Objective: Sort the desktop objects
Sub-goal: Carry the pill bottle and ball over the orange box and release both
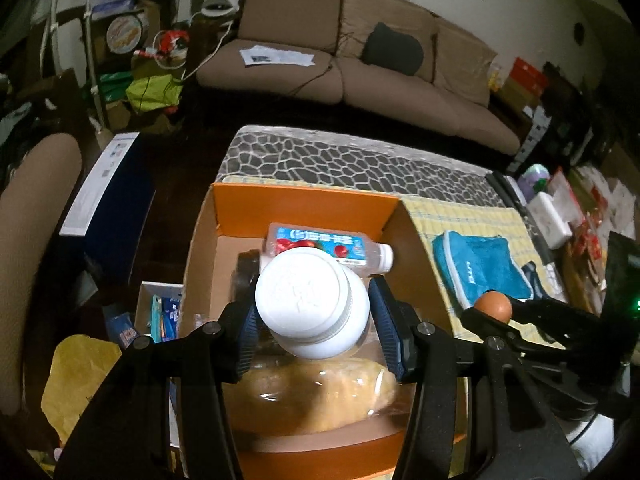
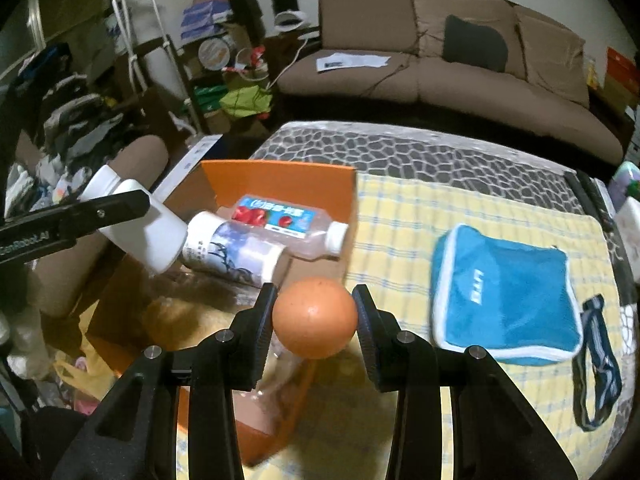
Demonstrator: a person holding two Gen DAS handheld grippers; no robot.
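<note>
My left gripper (image 1: 314,312) is shut on a white plastic bottle (image 1: 308,300) and holds it above the orange cardboard box (image 1: 304,204). The right wrist view shows this bottle (image 2: 140,232) tilted over the box's left side. My right gripper (image 2: 314,316) is shut on a brown egg (image 2: 314,312) at the box's right edge (image 2: 352,200); the egg also shows in the left wrist view (image 1: 494,306). In the box lie a clear drink bottle with a blue label (image 1: 324,244), a white labelled bottle (image 2: 236,252) and bagged bread (image 1: 320,392).
A blue zip pouch (image 2: 508,300) lies on the yellow checked cloth (image 2: 460,216) to the right of the box. A dark strap (image 2: 596,364) lies by the pouch. A brown sofa (image 1: 360,64) stands behind the table. Clutter fills the floor at left.
</note>
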